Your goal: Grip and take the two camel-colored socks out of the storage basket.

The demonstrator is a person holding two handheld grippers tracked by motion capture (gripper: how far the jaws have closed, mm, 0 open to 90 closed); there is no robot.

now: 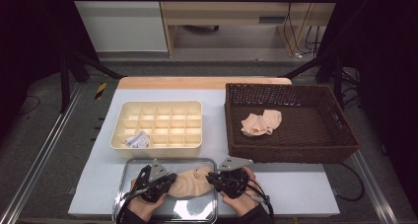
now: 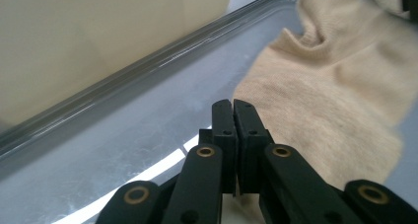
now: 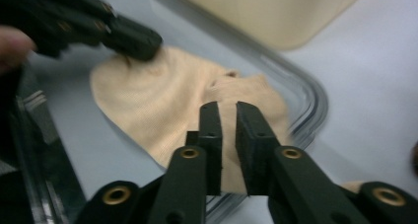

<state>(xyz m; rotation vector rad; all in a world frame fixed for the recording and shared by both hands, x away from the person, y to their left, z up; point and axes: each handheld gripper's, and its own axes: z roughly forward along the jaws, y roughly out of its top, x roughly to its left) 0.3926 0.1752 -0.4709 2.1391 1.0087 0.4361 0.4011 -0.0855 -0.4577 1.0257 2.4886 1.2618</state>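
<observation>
- Pale blue-grey surface (image 1: 296,184) ahead of me in the high view, with a cream divided organiser (image 1: 156,125) at the back left holding a small crumpled white item (image 1: 138,139) in a near compartment, and a dark wicker basket (image 1: 291,121) on the right with a beige bundle of cloth (image 1: 261,123) lying inside.
- Nearest the person sits a metal tray (image 1: 167,211), and a beige sock (image 1: 190,183) lies spread across its middle.
- Left gripper (image 1: 166,180) sits at the sock's left edge, right gripper (image 1: 213,177) at its right edge, a hand behind each.
- Over to the left gripper view: its fingers (image 2: 223,120) are pressed together, tips down on the near edge of the sock (image 2: 325,95); whether cloth is pinched between them I cannot tell. The tray rim (image 2: 148,71) runs diagonally behind, with the organiser wall (image 2: 98,36) beyond it.
- Now the right gripper view: its fingers (image 3: 251,130) stand a narrow gap apart, hovering over the sock (image 3: 162,105) with nothing clamped. The other gripper (image 3: 130,39) presses on the sock's far edge. The tray's rounded corner (image 3: 315,105) curves beside the cloth.
</observation>
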